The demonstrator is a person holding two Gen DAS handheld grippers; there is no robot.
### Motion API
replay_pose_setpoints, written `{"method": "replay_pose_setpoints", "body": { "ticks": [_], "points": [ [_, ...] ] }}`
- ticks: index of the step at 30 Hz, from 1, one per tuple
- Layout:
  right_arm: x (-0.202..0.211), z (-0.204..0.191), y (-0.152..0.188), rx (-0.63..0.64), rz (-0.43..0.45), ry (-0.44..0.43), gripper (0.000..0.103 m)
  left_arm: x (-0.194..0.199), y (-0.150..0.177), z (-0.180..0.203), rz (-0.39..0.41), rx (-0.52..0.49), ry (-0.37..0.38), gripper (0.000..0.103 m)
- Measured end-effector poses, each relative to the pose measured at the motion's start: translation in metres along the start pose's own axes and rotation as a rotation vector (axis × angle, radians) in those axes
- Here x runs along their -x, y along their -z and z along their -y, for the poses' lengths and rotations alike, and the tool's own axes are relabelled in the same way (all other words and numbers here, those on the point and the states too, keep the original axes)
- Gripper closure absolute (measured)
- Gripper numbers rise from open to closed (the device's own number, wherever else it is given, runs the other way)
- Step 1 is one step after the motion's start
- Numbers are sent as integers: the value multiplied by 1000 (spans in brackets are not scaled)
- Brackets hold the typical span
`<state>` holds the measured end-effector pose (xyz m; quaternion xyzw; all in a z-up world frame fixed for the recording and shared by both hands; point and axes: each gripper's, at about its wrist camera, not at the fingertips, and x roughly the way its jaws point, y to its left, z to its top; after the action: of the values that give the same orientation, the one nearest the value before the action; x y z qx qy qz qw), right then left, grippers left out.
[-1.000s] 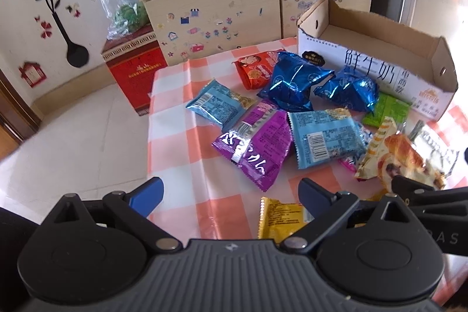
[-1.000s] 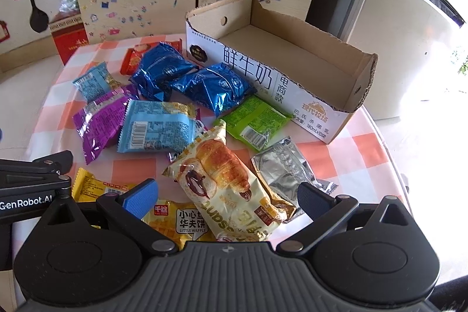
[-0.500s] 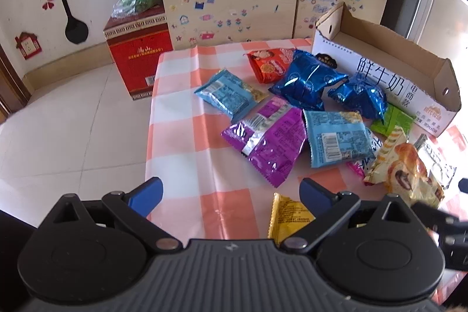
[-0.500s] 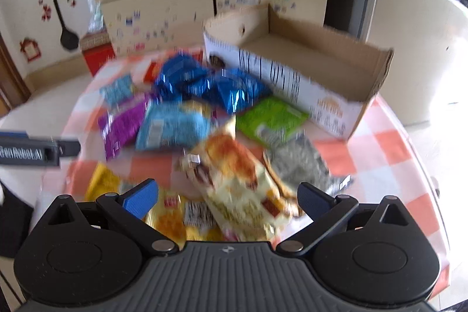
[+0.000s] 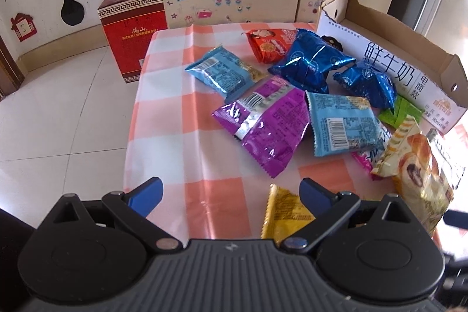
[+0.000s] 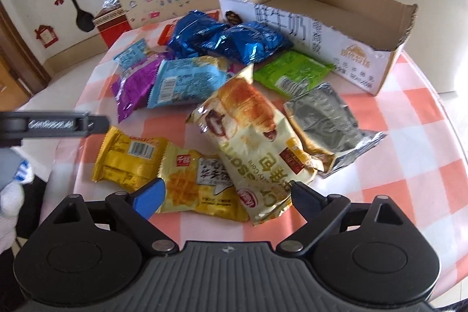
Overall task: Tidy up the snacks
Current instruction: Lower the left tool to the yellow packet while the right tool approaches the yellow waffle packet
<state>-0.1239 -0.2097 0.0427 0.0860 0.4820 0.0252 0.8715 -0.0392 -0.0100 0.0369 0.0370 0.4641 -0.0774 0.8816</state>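
Nothing sorted yet: cardboard box (image 6: pixel 345 10) beyond the right tool (image 6: pixel 225 192) empty, all snack packets loose on the desk (image 6: pixel 409 165). Right tool closing, croissant packet (image 6: pixel 257 133) between its jaws, not pinched. Left tool (image 5: pixel 231 192) spread, empty, yellow packet (image 5: pixel 283 212) just ahead, at its right jaw. Everything left to do.

Snack packets lie loosely heaped beside an open, empty cardboard box (image 6: pixel 377 69). Two shiny blue packs (image 6: pixel 234 43) touch its printed wall, with a green pack (image 6: pixel 292 72) beside them. A croissant bag (image 6: pixel 254 136) overlaps a silver pack (image 6: pixel 330 122) and a yellow waffle pack (image 6: pixel 199 183).
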Motion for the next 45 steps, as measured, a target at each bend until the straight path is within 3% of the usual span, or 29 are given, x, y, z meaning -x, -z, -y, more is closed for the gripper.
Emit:
{"method": "replay_pose_setpoints", "body": {
  "ticks": [4, 8, 13, 15, 21, 26, 33, 36, 40, 45],
  "points": [
    [0, -5, 2, 3, -8, -11, 7, -8, -2, 6, 6, 13, -17, 4],
    [6, -7, 5, 15, 19, 48, 7, -19, -2, 12, -4, 3, -45, 3],
    [5, -15, 12, 38, -11, -51, 8, -31, 1, 13, -21, -30, -111, 3],
    [-2, -18, 12, 44, -42, -81, 14, -34, 3, 9, -40, -31, -121, 2],
    [-17, -22, 11, 33, -78, -119, 19, -30, 10, -4, -51, -39, -136, 0],
    [-21, -30, 11, 70, -83, -127, 19, -22, 20, -16, -84, -57, -121, 0],
    [-19, -38, 13, 109, -144, -253, 16, -9, 32, -23, -87, -141, -127, 1],
    [-10, -41, 9, 172, -93, -206, 16, 2, 31, -28, -46, -123, -82, 1],
    [-13, -24, 3, 129, -75, -117, 18, 12, 29, -24, -5, -119, 28, 1],
    [-7, -6, -2, 54, -24, -60, 20, 22, 37, 0, 17, -253, 157, 1]
  ]
}}
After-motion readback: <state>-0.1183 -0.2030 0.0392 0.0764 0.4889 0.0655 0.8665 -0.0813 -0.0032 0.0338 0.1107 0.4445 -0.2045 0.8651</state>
